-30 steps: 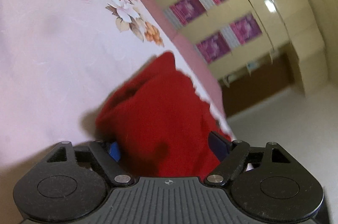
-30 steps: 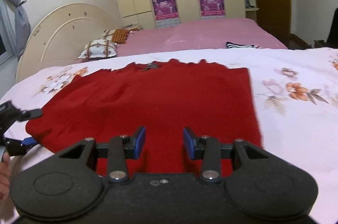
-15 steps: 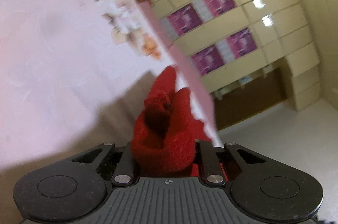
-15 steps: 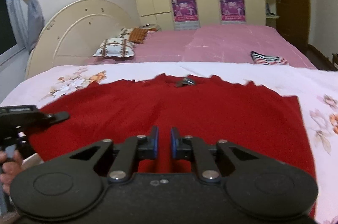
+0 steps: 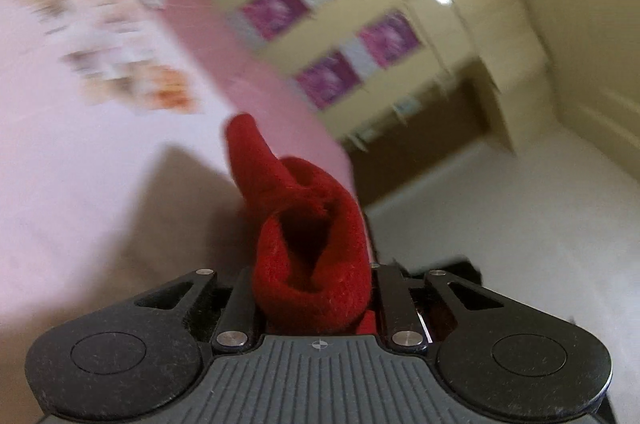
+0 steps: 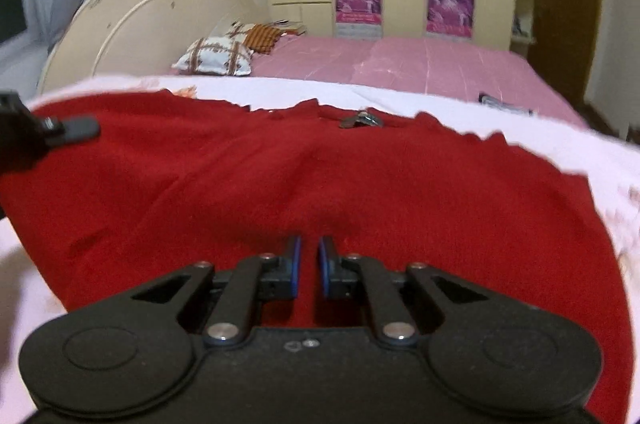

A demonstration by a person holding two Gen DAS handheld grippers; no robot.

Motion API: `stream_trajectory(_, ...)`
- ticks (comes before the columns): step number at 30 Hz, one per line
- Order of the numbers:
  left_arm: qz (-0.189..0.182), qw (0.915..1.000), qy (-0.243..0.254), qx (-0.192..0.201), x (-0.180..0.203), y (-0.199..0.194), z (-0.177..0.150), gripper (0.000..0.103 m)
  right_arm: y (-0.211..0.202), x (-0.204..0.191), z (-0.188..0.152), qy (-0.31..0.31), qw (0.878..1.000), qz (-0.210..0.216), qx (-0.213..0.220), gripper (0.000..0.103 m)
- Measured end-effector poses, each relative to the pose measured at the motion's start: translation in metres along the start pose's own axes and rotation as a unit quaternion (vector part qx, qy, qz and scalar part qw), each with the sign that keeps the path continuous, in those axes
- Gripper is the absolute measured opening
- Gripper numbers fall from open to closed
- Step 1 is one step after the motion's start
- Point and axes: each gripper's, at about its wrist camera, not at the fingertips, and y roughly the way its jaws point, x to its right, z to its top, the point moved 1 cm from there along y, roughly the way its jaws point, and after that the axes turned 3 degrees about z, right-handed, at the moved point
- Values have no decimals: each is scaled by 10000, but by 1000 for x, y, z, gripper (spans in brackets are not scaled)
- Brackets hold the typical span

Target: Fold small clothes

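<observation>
Your red sweater [image 6: 320, 183] lies mostly flat across the floral bedsheet [image 6: 400, 95], no fold laid yet. Your left gripper [image 5: 312, 288] has its jaws clamped on a bunched edge; your right gripper [image 6: 309, 264] pinches the near hem, jaws nearly closed.

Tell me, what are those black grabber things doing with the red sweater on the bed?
A person is folding a red sweater spread on the flowery white bedsheet, using a handheld gripper in each hand. The left gripper has its fingers shut on a bunched-up corner of the sweater and holds it above the sheet. The right gripper sits at the sweater's near edge, fingers nearly together; whether they pinch the cloth cannot be told. No fold is laid down yet.
</observation>
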Motion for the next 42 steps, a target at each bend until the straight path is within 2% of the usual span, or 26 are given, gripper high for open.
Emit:
stream_trajectory(3,-218,9980,510,-298,49,18,-6,17,0,11,4,602,9980,175,-89,9)
stream_trajectory(6,-291,9926,981,-654,86,44,-25,17,-14,40,5,1617,9855,516,-5,12)
stream_trajectory(8,-226,9860,1251,-1079,104,70,-48,17,-42,80,-5,2603,9630,588,373,25)
stream_trajectory(10,-99,9787,1412,-1487,113,93,-76,17,-72,125,-23,3553,9290,731,732,29)
stream_trajectory(12,143,9656,1702,-1959,118,118,-108,18,-95,162,-42,4300,8914,1018,1014,50)
stream_trajectory(13,159,9629,1894,-1916,122,121,-118,23,-103,176,-50,4590,8738,1154,1113,69)
stream_trajectory(14,96,9628,2005,-1811,126,119,-123,40,-110,187,-55,4773,8604,1302,1219,70)
stream_trajectory(15,-87,9631,1954,-1848,130,115,-123,54,-114,192,-57,4850,8531,1432,1284,70)
stream_trajectory(16,-268,9628,1880,-1923,134,110,-120,80,-119,197,-59,4879,8485,1555,1334,70)
stream_trajectory(17,-390,9609,1908,-1971,141,101,-116,91,-122,198,-58,4854,8480,1642,1352,70)
stream_trajectory(20,-603,9532,2411,-1724,154,62,-99,92,-124,197,-48,4625,8593,1795,1245,69)
stream_trajectory(21,-609,9542,2477,-1561,150,52,-89,92,-122,193,-45,4532,8640,1851,1177,69)
stream_trajectory(22,-482,9579,2462,-1395,141,45,-77,92,-121,191,-43,4449,8689,1868,1104,69)
stream_trajectory(24,161,9651,2350,-1143,114,43,-53,92,-116,184,-40,4319,8775,1851,961,68)
stream_trajectory(26,727,9691,2046,-1170,86,52,-35,92,-109,184,-40,4342,8768,1890,840,65)
stream_trajectory(27,821,9709,1920,-1175,75,56,-28,92,-104,183,-39,4355,8750,1964,788,64)
stream_trajectory(28,927,9706,1860,-1216,67,60,-25,92,-102,182,-41,4355,8743,2010,739,64)
stream_trajectory(30,1148,9620,2056,-1383,61,71,-26,91,-89,180,-37,4319,8762,2058,579,61)
stream_trajectory(33,1267,9542,2252,-1511,55,83,-33,93,-73,174,-35,4279,8801,2029,333,57)
stream_trajectory(34,1301,9554,2184,-1499,52,83,-33,98,-68,171,-34,4236,8813,2081,253,52)
stream_trajectory(35,1275,9568,2123,-1525,50,82,-35,99,-64,166,-31,4125,8852,2146,181,42)
stream_trajectory(36,1264,9570,2119,-1523,49,81,-35,99,-62,161,-28,3985,8918,2140,111,36)
stream_trajectory(37,1262,9563,2154,-1523,55,74,-44,99,-58,153,-22,3761,9040,2034,-17,29)
stream_trajectory(38,1268,9559,2157,-1536,56,74,-44,99,-55,147,-18,3553,9152,1899,-111,29)
stream_trajectory(40,1283,9560,2167,-1506,56,92,-46,99,-52,129,-6,2926,9459,1394,-172,19)
stream_trajectory(42,1307,9567,2237,-1328,60,88,-42,99,-62,103,8,2003,9751,949,1,17)
